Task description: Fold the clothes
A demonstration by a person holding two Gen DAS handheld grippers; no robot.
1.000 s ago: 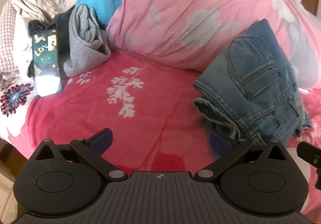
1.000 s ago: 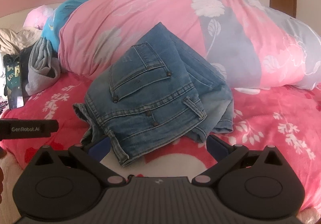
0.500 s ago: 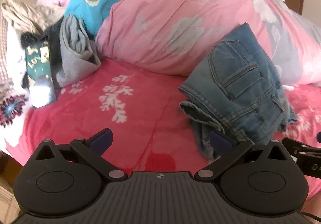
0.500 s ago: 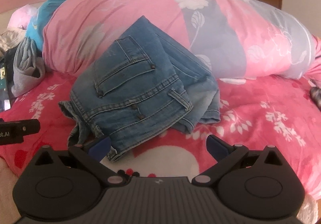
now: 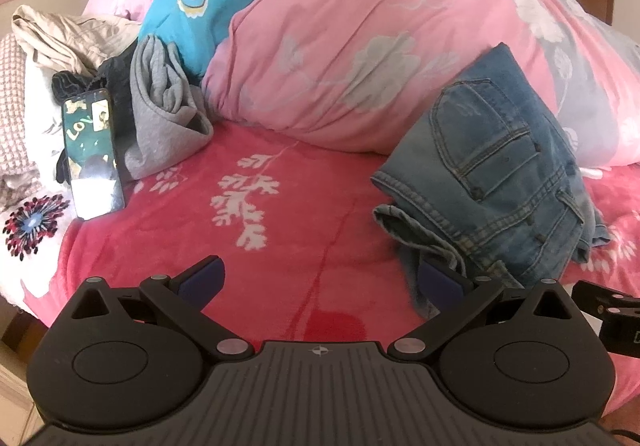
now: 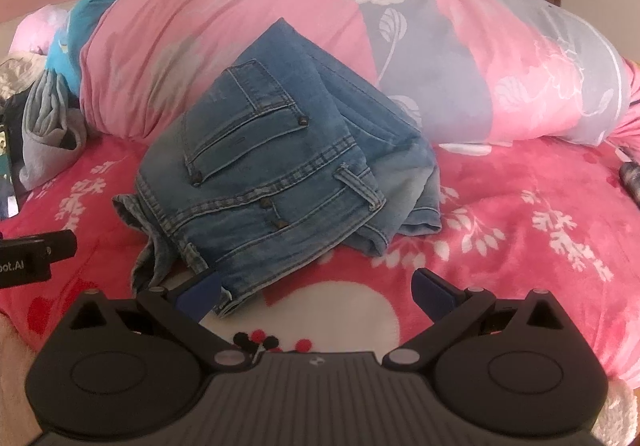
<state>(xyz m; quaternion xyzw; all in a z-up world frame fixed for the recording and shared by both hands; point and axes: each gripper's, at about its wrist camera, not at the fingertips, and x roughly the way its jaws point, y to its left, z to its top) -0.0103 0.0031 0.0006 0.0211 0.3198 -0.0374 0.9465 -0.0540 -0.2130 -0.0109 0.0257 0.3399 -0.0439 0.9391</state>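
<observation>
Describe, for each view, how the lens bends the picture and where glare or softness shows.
Left wrist view: fisheye curves the bed's edges; the phone screen reflects pale glare. Right wrist view: dark corners, the quilt soft and hazy; the jeans stitching stays fairly crisp.

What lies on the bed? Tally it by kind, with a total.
Folded jeans: 1
Grey garment: 1
Beige garment: 1
Phone: 1
Rolled pink quilt: 1
Total: 5

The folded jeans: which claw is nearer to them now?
Right. The right claw faces the jeans, its left finger at their near hem. The left claw sits beside them over bare blanket; only its right finger reaches their edge. Both are open.
</observation>
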